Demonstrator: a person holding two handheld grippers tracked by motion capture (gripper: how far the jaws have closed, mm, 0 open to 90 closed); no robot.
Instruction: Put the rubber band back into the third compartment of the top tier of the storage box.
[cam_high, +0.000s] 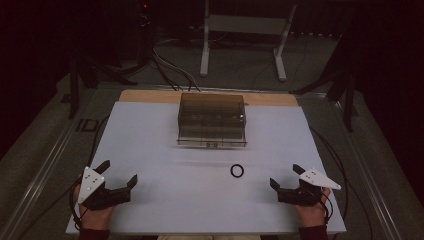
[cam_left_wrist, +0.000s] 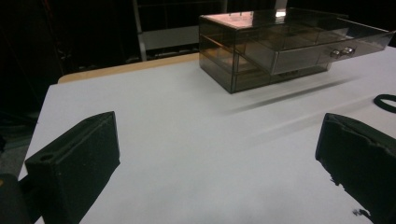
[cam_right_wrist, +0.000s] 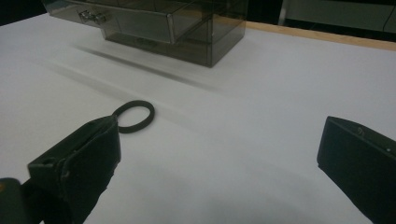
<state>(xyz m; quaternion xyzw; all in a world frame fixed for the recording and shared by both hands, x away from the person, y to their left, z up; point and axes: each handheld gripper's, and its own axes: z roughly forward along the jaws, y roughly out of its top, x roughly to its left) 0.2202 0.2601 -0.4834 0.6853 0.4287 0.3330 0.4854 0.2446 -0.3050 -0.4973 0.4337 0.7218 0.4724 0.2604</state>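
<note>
Dark room, white table (cam_high: 150, 200). Smoky clear drawer box (cam_high: 212, 119) at far centre, top drawer (cam_left_wrist: 322, 49) pulled out. Black elastic ring (cam_high: 237, 171) flat on table, nearer right gripper (cam_high: 286, 178). Left gripper (cam_high: 119, 173) apart. Both fingers spread, empty. Ring likely light, soft, low-lying; pinch across one side of band.

Dim room: white table frame (cam_high: 243, 30) and cables (cam_high: 170, 67) on grey floor (cam_high: 235, 75).

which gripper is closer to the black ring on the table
The right gripper: the black ring lies just off its inner jaw, while the left gripper sits far across the white table.
</note>
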